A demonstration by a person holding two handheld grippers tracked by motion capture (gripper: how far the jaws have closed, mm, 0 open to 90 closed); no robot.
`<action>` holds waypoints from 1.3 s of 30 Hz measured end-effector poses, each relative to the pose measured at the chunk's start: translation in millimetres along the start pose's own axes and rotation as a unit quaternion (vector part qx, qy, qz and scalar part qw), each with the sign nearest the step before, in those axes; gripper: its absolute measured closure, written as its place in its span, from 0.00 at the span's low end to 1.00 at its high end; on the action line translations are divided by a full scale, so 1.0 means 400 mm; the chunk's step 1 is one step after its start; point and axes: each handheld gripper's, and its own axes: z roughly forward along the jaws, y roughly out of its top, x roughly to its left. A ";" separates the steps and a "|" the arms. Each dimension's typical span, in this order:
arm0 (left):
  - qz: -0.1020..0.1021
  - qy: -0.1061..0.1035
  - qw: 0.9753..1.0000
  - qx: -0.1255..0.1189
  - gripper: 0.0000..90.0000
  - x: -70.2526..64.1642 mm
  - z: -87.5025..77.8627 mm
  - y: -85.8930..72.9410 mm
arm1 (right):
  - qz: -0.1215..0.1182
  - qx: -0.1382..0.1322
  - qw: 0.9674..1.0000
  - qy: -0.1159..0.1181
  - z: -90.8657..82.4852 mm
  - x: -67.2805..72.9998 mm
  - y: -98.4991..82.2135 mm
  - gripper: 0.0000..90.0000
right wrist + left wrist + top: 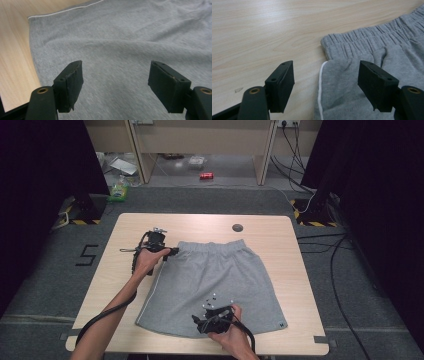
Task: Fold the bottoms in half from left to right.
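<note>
Where soft grey shorts (215,285) lie, ribbed elastic gathers.

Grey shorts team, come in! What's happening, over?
Left gripper open at waistband corner. Right gripper open over hem. Grey shorts flat on table, nothing held. Nothing in the way.

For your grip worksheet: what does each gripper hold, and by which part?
Nothing. The left gripper stands open by the shorts' waistband corner; the right gripper stands open over the fabric near the hem.

One pair of grey shorts (215,285), one table (130,227) — two tongs, left (172,251) and right (196,322).
</note>
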 end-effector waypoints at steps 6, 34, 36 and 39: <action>-0.005 0.008 1.000 0.011 0.33 -0.001 0.040 0.019 | -0.002 0.003 1.000 0.005 0.004 0.009 -0.002 0.31; 0.011 -0.025 0.999 0.034 0.73 -0.026 0.109 0.042 | -0.042 0.008 0.998 0.051 0.082 0.098 0.063 0.31; 0.010 -0.030 0.999 0.033 0.77 -0.024 0.108 0.041 | -0.046 0.007 0.998 0.053 0.089 0.106 0.071 0.32; 0.028 -0.016 0.999 0.029 0.84 -0.025 0.107 0.041 | -0.050 0.007 0.997 0.057 0.101 0.118 0.082 0.32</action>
